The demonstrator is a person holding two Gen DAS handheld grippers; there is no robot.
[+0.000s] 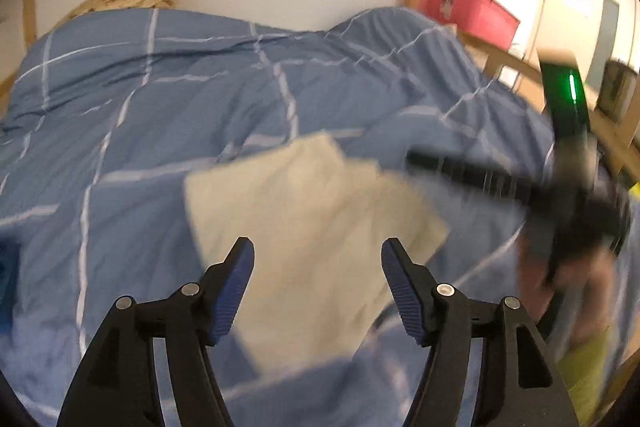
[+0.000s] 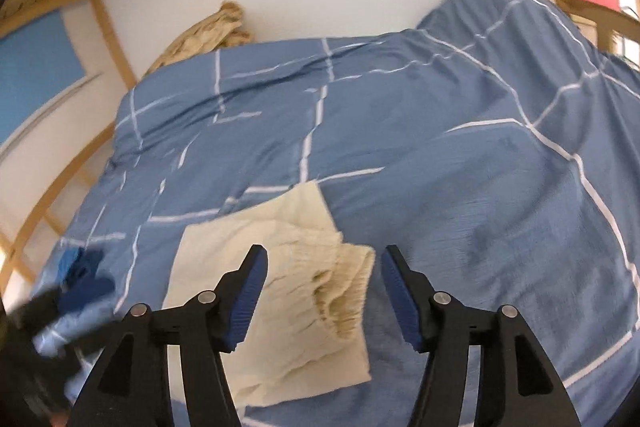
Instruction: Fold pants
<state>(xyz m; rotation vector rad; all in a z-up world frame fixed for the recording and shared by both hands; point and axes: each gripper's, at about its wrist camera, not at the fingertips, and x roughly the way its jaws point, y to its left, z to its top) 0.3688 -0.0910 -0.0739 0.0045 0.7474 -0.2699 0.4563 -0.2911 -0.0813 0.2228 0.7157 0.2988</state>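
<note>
Since the cream pants (image 2: 276,291) already lie folded in a compact stack on the blue duvet (image 2: 460,187), both tongs stand open and empty: the left gripper (image 1: 318,261) and right gripper (image 2: 324,263) hover just short of them. A finger could snag the gathered waistband at three o'clock and undo the fold.

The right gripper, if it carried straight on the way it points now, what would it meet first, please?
Most likely the cream pants, folded on the blue checked duvet. The right gripper has open, empty jaws aimed down at the gathered waistband; depth is hard to judge.
</note>
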